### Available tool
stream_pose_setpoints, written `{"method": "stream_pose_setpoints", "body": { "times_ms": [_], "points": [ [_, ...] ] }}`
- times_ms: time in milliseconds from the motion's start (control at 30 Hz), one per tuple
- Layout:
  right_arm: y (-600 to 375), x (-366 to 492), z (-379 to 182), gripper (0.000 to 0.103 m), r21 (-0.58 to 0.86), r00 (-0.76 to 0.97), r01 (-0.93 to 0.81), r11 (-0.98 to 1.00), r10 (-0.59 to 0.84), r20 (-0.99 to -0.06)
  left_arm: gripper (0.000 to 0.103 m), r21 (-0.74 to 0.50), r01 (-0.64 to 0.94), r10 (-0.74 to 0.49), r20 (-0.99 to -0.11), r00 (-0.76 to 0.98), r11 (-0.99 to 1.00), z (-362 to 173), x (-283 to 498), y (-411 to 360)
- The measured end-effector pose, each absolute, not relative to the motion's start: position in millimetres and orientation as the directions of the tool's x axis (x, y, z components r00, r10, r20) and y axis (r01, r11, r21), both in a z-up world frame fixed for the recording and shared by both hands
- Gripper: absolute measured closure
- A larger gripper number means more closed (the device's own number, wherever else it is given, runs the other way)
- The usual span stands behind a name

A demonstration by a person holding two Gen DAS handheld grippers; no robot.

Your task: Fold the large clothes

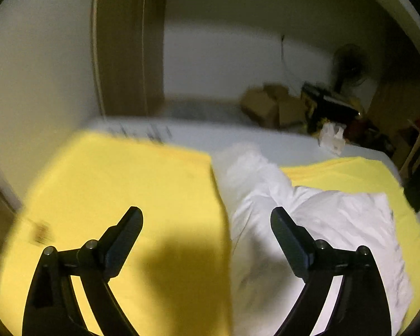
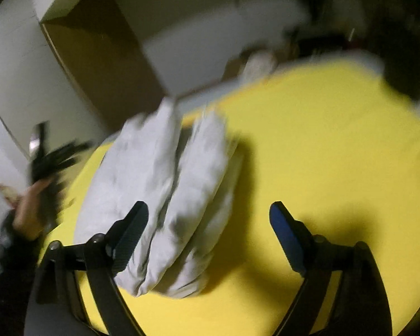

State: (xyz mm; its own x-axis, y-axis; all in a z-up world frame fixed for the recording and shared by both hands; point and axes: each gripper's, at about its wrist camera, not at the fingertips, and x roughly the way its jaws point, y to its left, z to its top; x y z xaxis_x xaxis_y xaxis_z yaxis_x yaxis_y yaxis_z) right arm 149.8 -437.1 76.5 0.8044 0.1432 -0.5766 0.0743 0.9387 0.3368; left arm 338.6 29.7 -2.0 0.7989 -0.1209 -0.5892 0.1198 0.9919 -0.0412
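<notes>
- while both pairs of tongs hang released and empty, the left tongs [image 1: 207,235] above the seam between yellow sheet [image 1: 120,184] and white garment [image 1: 308,224], nothing pins the cloth.
- the right tongs [image 2: 208,224] straddle the garment's near end [image 2: 176,196], which lies in two long lobes on the bed; closing there could catch only one layer, or the sheet too.
- the garment is rumpled, so a fold made now would likely lock in creases.
- farther off, the left hand [image 2: 32,204] is blurred, so a rushed grab may miss.
- beyond the bed, boxes [image 1: 271,106] and a fan [image 1: 348,64] stand well apart.
</notes>
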Motion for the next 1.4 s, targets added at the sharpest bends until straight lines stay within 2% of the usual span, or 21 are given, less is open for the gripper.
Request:
{"method": "stream_pose_setpoints", "body": {
  "times_ms": [67,133,200,267,400,500,600,800,1100,1400],
  "points": [
    [-426.8,127.9,110.9,0.0,0.248,0.87,0.083,0.965,0.052,-0.491,0.009,-0.007,0.113,-0.101,-0.5,0.86,0.994,20.7,284.6,29.0],
    [-411.7,111.4,133.0,0.0,0.186,0.907,0.101,0.977,-0.014,-0.421,0.007,0.03,0.056,-0.038,-0.426,0.904,0.998,32.6,236.6,25.4],
    [-391.5,94.2,148.6,0.0,0.128,0.933,0.123,0.984,-0.07,-0.353,0.0,0.064,-0.019,0.042,-0.377,0.925,0.998,38.1,201.3,18.8],
    [-369.1,85.1,152.7,0.0,0.063,0.931,0.103,0.993,-0.074,-0.357,0.0,0.05,-0.066,0.079,-0.35,0.933,0.997,37.6,161.5,12.3],
    [-329.9,82.4,140.8,0.0,-0.029,0.902,0.022,0.999,-0.032,-0.431,0.0,-0.034,-0.102,0.078,-0.43,0.9,0.994,20.3,114.6,17.3],
    [-314.0,69.7,127.4,0.0,-0.056,0.882,-0.037,0.998,0.006,-0.471,0.0,0.028,-0.186,0.177,-0.471,0.864,0.982,4.7,91.1,15.9],
    [-302.5,52.3,118.7,0.0,-0.091,0.871,-0.067,0.994,0.014,-0.49,0.0,0.081,-0.201,0.215,-0.474,0.854,0.976,-7.2,68.7,9.6],
    [-295.3,29.8,109.3,0.0,-0.044,0.838,-0.099,0.994,0.06,-0.542,0.0,0.056,-0.126,0.137,-0.499,0.856,0.99,-16.3,27.4,-9.0],
    [-287.3,0.9,109.7,0.0,-0.054,0.846,-0.093,0.994,0.05,-0.53,0.0,0.02,-0.039,0.044,-0.545,0.838,0.999,-15.8,11.4,-25.0],
    [-275.1,-12.1,116.5,0.0,-0.089,0.864,-0.094,0.992,0.037,-0.502,0.0,0.048,-0.041,0.06,-0.525,0.849,0.998,-9.3,2.5,-30.4]
  ]
}}
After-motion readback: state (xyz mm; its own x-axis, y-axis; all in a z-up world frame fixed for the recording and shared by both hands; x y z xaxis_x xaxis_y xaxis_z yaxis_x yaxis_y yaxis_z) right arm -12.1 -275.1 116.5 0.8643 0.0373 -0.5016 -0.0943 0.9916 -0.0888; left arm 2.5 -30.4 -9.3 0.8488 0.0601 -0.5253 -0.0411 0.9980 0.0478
